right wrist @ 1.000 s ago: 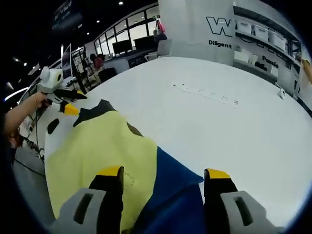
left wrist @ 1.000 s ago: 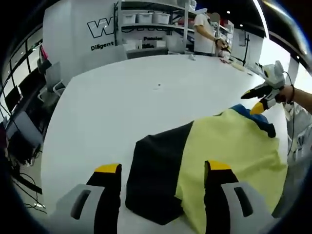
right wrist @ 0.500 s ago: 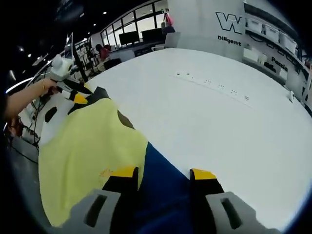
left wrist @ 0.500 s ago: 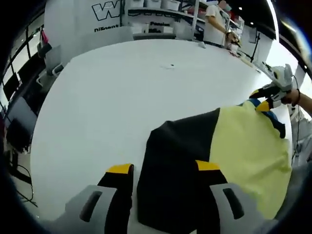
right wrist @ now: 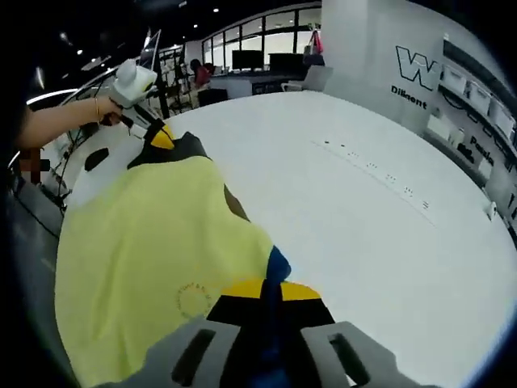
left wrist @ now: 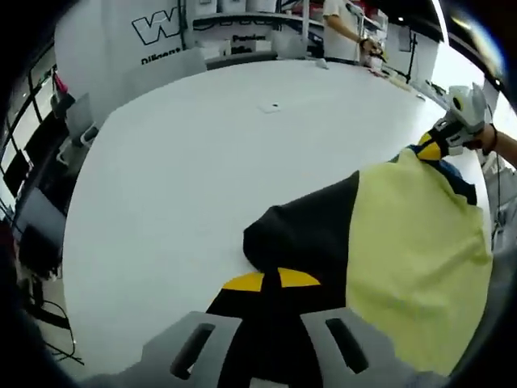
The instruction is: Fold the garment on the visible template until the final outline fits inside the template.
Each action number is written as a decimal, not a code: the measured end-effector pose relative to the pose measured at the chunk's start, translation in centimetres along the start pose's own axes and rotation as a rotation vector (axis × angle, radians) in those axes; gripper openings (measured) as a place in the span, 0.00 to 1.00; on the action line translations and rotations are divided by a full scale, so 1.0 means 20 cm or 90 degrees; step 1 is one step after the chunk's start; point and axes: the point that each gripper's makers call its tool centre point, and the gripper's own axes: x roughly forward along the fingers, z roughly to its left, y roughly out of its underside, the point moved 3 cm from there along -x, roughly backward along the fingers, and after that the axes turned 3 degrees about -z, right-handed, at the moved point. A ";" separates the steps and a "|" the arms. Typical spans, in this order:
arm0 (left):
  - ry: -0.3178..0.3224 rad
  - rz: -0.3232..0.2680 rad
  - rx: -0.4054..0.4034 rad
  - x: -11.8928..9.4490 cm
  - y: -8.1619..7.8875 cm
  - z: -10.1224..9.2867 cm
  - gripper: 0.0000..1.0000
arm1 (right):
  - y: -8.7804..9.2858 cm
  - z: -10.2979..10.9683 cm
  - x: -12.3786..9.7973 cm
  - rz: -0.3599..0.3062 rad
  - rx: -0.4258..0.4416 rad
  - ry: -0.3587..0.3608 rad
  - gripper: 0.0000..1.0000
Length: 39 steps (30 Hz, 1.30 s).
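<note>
I have both grippers pinching the garment at opposite ends on the white table. My left gripper has its 2 jaws pressed together on the black sleeve. My right gripper is clamped on the blue edge, beside the yellow body panel. In the left gripper view I see the right gripper at the garment's far corner.

A broad white table carries the yellow, black and blue garment.
</note>
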 end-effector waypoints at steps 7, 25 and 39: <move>-0.004 -0.036 0.038 -0.12 -0.04 -0.03 0.06 | -0.06 0.10 -0.10 -0.049 -0.073 -0.005 0.00; 0.095 -0.191 0.080 -0.25 -0.30 -0.31 0.14 | 0.17 0.52 -0.12 0.025 -0.130 -0.154 0.00; 0.198 -0.157 0.138 0.01 -0.42 -0.55 0.40 | 0.21 0.52 -0.11 0.014 -0.006 -0.144 0.00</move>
